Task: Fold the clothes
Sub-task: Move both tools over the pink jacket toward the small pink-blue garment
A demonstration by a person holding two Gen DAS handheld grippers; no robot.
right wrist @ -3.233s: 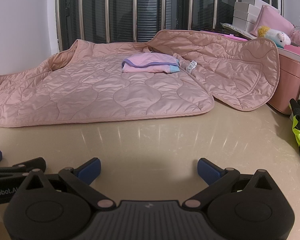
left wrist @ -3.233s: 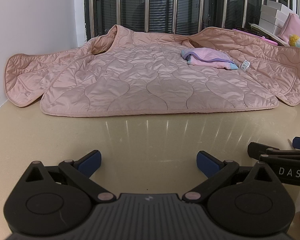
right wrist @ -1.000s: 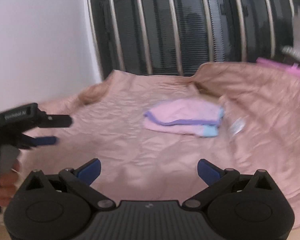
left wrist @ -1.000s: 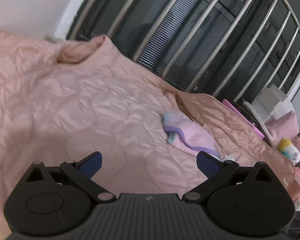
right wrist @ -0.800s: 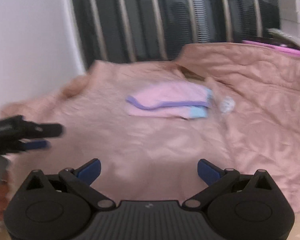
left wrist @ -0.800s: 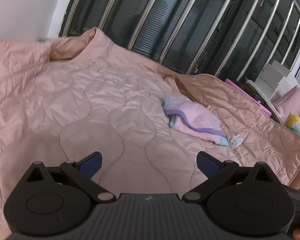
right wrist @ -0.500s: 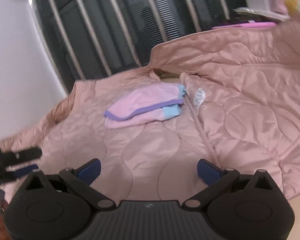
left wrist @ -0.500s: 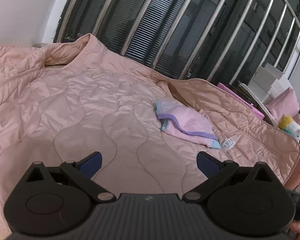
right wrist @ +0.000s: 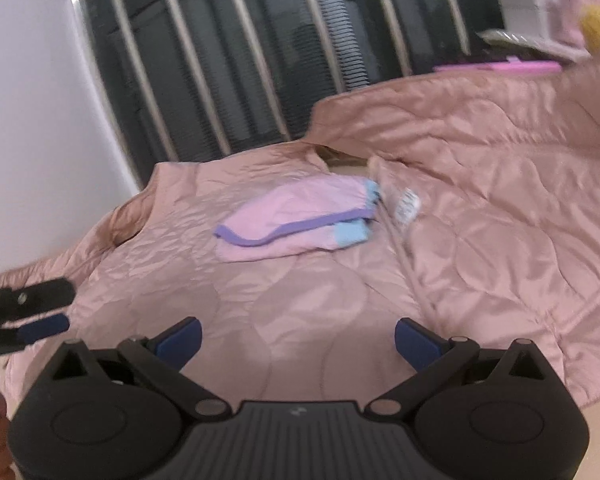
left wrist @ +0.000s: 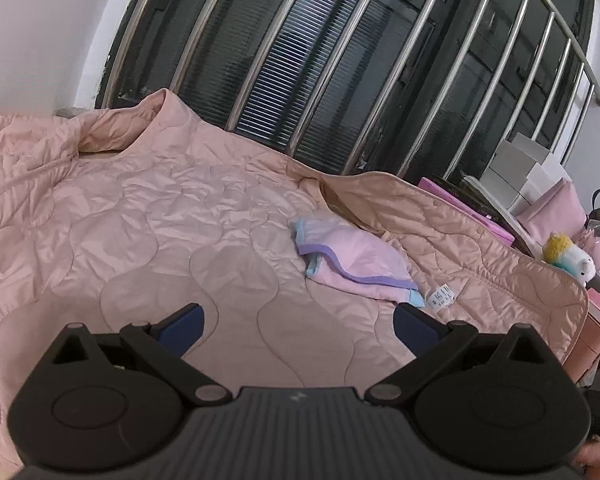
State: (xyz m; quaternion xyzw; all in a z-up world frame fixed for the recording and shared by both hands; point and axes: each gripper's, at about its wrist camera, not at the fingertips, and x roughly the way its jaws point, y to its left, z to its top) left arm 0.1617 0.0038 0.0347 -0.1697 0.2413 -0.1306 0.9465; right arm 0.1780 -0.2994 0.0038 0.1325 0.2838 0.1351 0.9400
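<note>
Over the pink quilted jacket, spread flat below the barred window, both tools, left and right, hovered wide open and empty; the fold looked unstarted, with the small folded garment on the jacket apparently needing removal first.

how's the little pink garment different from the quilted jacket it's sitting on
The small pink garment is folded into a compact bundle; the quilted jacket lies spread open, one front panel flung aside. The garment is lilac-pink with purple and light blue trim; the jacket is plain dusty pink with stitched wavy quilting. The garment is far smaller, covering only a patch near the jacket's collar. Both are pink and lie untouched, with both grippers open above them.
</note>
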